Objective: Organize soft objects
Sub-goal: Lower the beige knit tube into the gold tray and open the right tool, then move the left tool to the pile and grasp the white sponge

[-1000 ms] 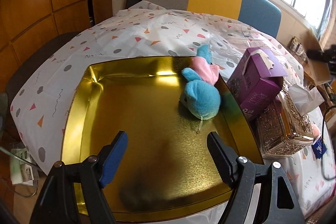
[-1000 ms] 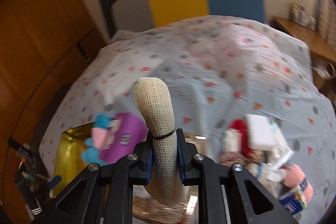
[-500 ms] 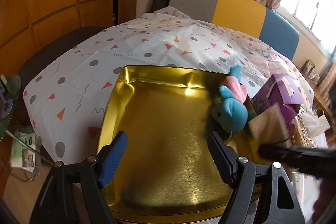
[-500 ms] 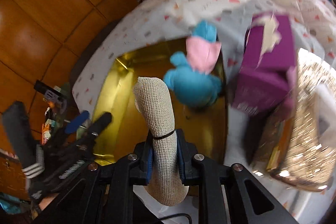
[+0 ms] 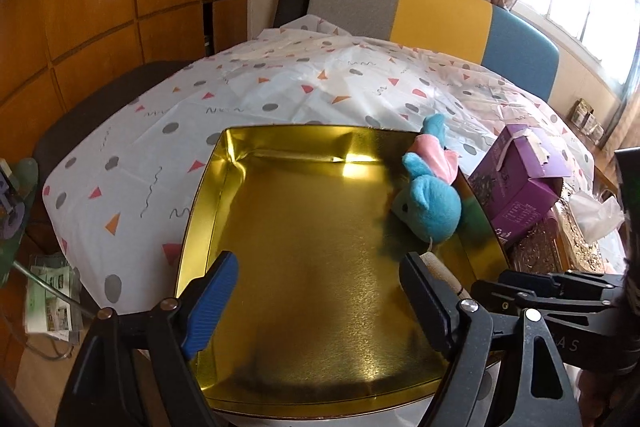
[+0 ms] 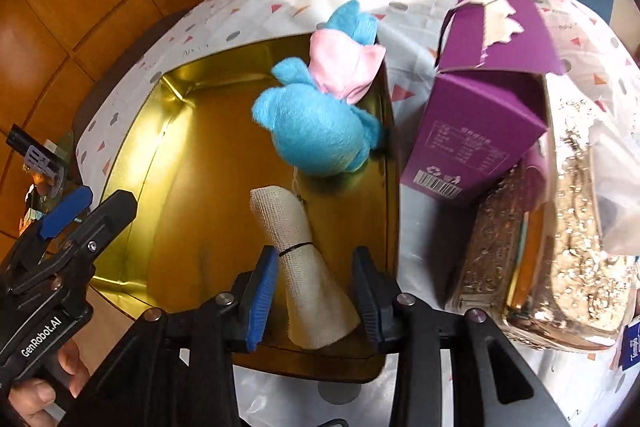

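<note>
A gold tray (image 5: 304, 267) (image 6: 192, 187) sits on the patterned tablecloth. A blue and pink plush toy (image 5: 430, 195) (image 6: 320, 119) lies at the tray's right side, partly over the rim. A beige rolled gauze cloth (image 6: 304, 263), tied with a black band, lies in the tray between the fingers of my right gripper (image 6: 316, 291), which is open around it. Only its tip (image 5: 440, 267) shows in the left wrist view. My left gripper (image 5: 320, 295) is open and empty above the tray's near edge; it also shows in the right wrist view (image 6: 76, 219).
A purple carton (image 6: 480, 115) (image 5: 520, 183) leans on a glittery gold tissue box (image 6: 552, 235) just right of the tray. Beyond the table is a grey, yellow and blue sofa back (image 5: 420, 7). Wood panelling (image 5: 100, 7) is on the left.
My right gripper carried the gauze roll left over the tray, lowered it and opened; the roll now rests in the tray. The left gripper stayed open and shifted slightly.
</note>
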The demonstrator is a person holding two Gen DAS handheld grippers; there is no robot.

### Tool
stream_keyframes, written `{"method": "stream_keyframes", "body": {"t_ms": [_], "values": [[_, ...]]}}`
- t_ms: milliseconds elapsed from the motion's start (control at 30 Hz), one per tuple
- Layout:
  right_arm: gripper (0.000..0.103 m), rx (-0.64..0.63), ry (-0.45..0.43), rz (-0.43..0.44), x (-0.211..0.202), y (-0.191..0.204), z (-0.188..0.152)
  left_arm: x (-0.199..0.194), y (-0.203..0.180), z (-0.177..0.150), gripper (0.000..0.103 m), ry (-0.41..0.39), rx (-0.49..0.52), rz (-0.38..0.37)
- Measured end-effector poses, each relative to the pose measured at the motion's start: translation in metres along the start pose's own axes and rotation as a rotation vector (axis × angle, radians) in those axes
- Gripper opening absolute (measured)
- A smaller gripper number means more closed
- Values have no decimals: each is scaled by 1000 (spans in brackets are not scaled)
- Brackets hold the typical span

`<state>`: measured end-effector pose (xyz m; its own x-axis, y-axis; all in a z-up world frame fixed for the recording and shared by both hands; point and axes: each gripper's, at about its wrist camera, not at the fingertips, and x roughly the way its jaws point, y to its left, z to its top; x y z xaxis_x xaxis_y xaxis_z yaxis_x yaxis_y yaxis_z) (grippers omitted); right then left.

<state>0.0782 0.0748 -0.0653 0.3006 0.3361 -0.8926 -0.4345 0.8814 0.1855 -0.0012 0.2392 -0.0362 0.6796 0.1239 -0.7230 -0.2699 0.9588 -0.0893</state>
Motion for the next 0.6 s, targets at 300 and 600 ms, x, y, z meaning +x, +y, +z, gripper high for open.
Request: {"method": "stream_keyframes", "body": {"t_ms": [300,600], "values": [[38,-9,-187,-50,-53,-24,-5,-18,-17,5,83,-48,56,-8],[38,47,-339,-108,-104,-68,-12,-26,-37,4,83,-54,108,-20]]}}
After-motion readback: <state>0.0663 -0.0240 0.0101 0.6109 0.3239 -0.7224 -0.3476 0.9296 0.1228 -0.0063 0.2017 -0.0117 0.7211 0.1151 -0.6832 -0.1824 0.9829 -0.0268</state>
